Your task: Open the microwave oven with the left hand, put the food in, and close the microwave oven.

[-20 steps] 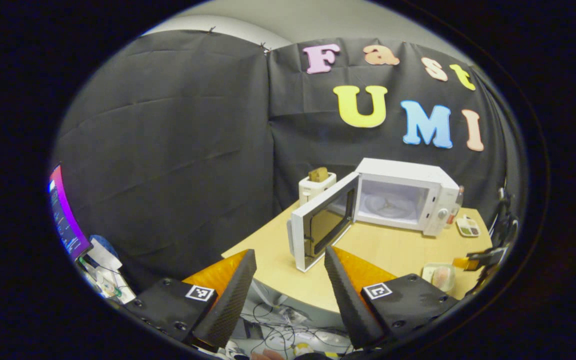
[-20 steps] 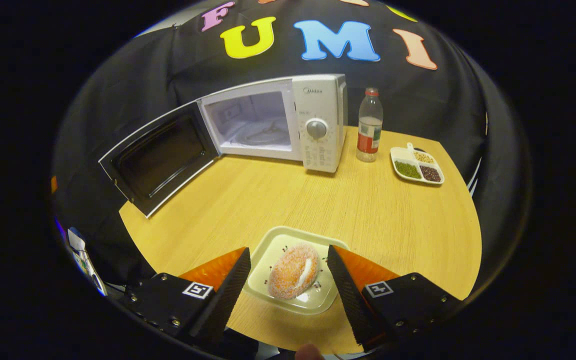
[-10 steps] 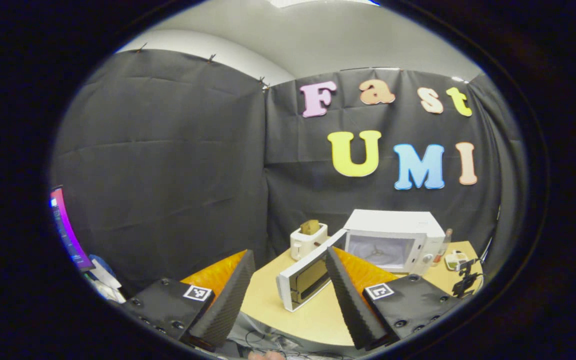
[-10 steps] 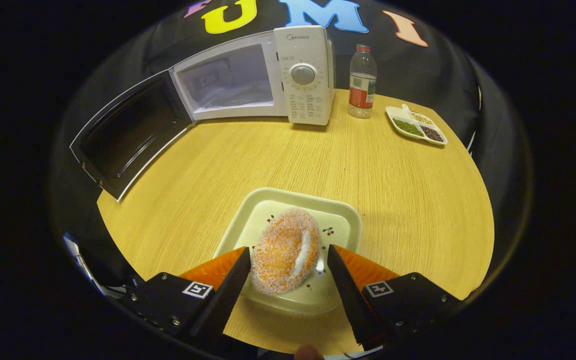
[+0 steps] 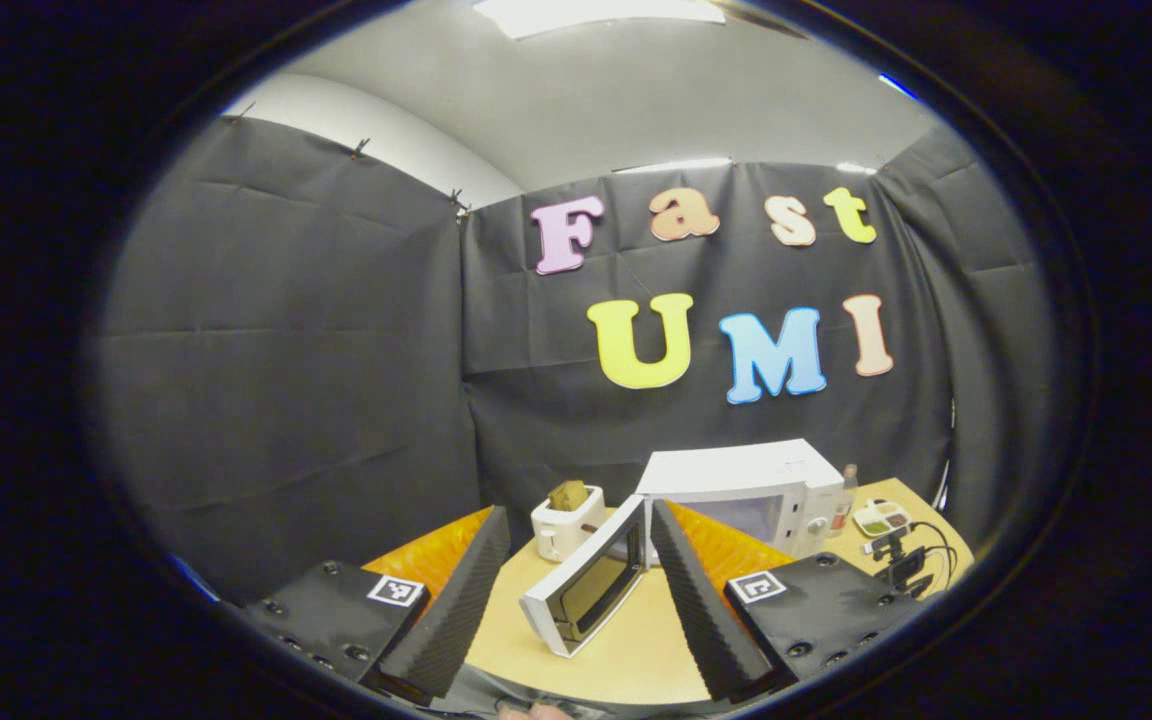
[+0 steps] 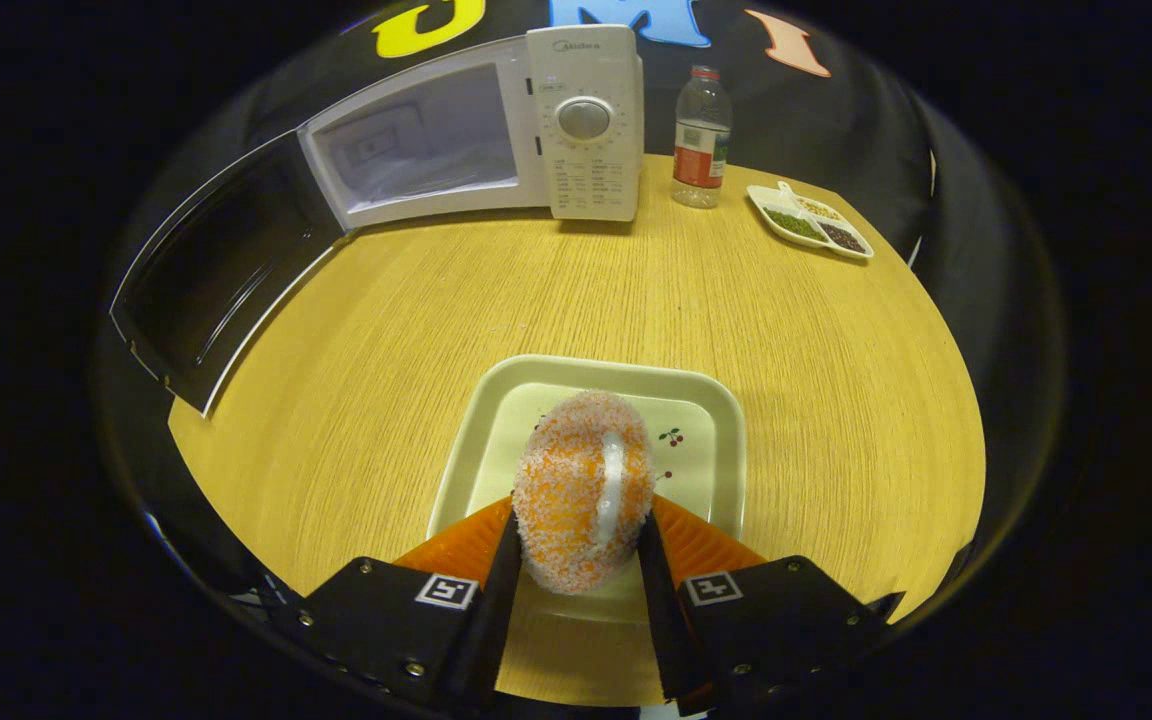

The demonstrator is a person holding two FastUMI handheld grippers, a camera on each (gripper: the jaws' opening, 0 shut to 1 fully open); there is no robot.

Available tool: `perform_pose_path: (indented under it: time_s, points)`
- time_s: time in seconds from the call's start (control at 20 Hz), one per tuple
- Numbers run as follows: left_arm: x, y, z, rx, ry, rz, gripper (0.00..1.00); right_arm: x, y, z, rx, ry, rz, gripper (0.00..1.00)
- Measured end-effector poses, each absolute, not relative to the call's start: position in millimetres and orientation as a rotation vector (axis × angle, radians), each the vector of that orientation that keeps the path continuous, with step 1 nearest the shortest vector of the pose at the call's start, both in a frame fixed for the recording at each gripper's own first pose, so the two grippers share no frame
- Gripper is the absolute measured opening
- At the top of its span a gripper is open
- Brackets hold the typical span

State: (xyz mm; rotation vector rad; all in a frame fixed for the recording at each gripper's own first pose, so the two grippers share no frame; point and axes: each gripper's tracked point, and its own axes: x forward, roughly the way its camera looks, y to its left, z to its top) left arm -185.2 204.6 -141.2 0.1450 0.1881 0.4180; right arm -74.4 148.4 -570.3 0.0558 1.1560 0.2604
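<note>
Food (image 6: 584, 488), a sugared orange bun with a white stripe, sits on the plate (image 6: 711, 400) at the table's (image 6: 816, 330) near edge, long axis pointing away toward the microwave (image 6: 496, 130), whose door (image 6: 206, 270) hangs wide open. Right gripper (image 6: 576, 570) is low over the plate, both fingers pressed on the bun's sides; half a second ago they stood apart. Left gripper (image 5: 571, 600) has pulled back and up, jaws spread, holding nothing, aimed at the open microwave (image 5: 736, 490).

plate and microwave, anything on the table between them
Nothing: in the right gripper view, bare table runs from the plate to the open microwave.
</note>
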Motion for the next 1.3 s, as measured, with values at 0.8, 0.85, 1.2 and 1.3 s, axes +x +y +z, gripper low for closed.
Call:
perform_pose_path:
  time_s: [0.8, 0.85, 1.2, 1.3]
  points:
    - [-199.3, 320.9, -126.0, -0.043, 0.029, 0.345, 0.95, -43.6, 274.3, -369.4, 0.217, 0.879, 0.389, 0.60]
    - [-202.7, 324.5, -125.4, -0.063, 0.025, 0.353, 0.94, -34.5, 287.2, -364.9, 0.204, 0.861, 0.407, 0.60]
    - [-216.6, 351.0, -144.7, -0.070, 0.087, 0.458, 0.94, 14.3, 355.3, -376.3, 0.201, 0.853, 0.488, 0.60]
    - [-216.1, 353.4, -150.9, -0.066, 0.114, 0.497, 0.93, 35.3, 366.3, -389.0, 0.231, 0.863, 0.481, 0.60]
